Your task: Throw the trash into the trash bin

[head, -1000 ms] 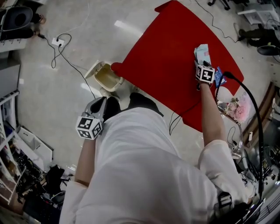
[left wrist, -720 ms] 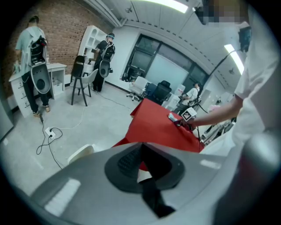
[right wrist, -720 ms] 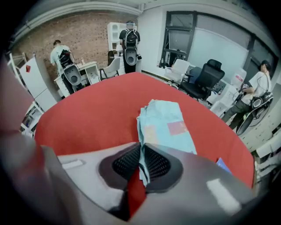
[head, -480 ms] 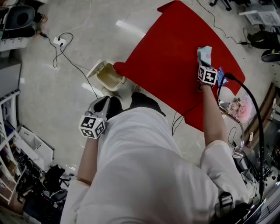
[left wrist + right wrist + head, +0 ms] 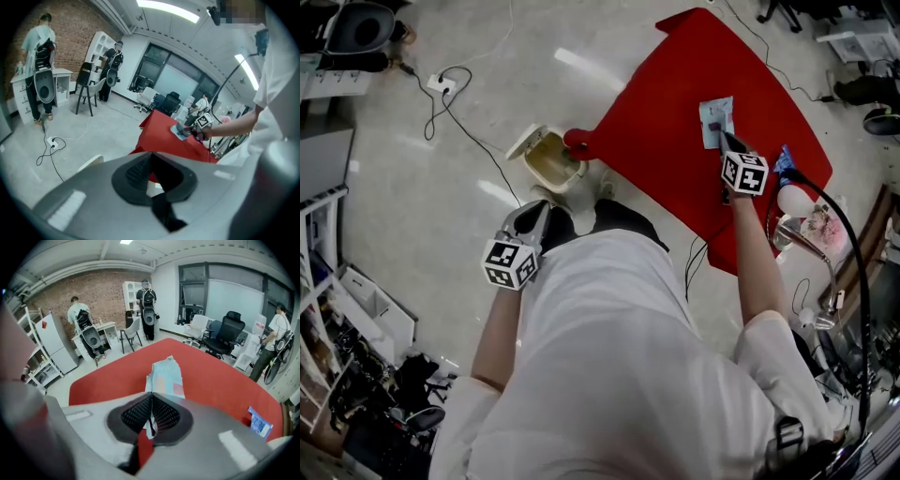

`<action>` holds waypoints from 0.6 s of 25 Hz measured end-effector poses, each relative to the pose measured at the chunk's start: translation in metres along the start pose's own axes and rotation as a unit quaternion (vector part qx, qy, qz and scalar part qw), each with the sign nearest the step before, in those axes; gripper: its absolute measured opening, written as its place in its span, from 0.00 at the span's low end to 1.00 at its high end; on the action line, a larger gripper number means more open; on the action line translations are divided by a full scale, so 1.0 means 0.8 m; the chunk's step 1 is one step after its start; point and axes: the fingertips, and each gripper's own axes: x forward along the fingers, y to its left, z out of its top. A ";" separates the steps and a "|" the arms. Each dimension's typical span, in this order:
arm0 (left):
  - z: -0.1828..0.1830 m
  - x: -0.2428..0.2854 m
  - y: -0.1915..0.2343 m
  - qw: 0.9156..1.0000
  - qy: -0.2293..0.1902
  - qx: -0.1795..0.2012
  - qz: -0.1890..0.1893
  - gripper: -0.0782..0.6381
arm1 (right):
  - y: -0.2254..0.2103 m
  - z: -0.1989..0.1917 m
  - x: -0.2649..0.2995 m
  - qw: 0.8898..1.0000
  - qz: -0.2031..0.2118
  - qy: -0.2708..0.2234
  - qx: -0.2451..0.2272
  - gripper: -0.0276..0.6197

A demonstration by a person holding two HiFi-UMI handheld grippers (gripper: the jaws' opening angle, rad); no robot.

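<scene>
My right gripper (image 5: pixel 718 133) (image 5: pixel 151 411) is shut on a pale blue flat packet (image 5: pixel 715 120) (image 5: pixel 164 378), which sticks out past the jaws above the red table (image 5: pixel 666 103) (image 5: pixel 211 376). The beige trash bin (image 5: pixel 551 161) stands on the floor at the table's near left corner with its lid (image 5: pixel 523 142) flipped open. My left gripper (image 5: pixel 532 220) (image 5: pixel 151 171) hovers near the person's body just short of the bin, its jaws together with nothing between them. The left gripper view also shows the right gripper (image 5: pixel 194 132) with the packet (image 5: pixel 179 131) over the table (image 5: pixel 161 136).
A small blue wrapper (image 5: pixel 785 161) (image 5: pixel 258 423) lies near the table's right edge. A power strip (image 5: pixel 442 84) and cables run across the floor left of the bin. Shelves and clutter line the left and right sides. People and office chairs stand far off.
The right gripper has closed on the pale blue packet, lifted it off the table and carried it toward the table's middle. The left gripper has shifted a little toward the bin.
</scene>
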 end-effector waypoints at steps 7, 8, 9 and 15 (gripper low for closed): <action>-0.022 -0.029 0.019 1.000 -0.011 -0.006 -0.001 0.12 | 0.156 0.014 -0.009 0.995 0.090 -0.022 -0.033 0.05; -0.024 -0.034 0.024 1.000 -0.012 -0.008 0.000 0.12 | 0.183 0.016 -0.010 0.994 0.105 -0.024 -0.037 0.05; -0.028 -0.039 0.029 1.000 -0.012 -0.010 0.001 0.12 | 0.209 0.017 -0.011 0.992 0.120 -0.025 -0.042 0.05; -0.045 -0.063 0.055 1.000 -0.018 -0.021 0.009 0.12 | 0.350 0.011 -0.018 0.977 0.200 -0.026 -0.064 0.05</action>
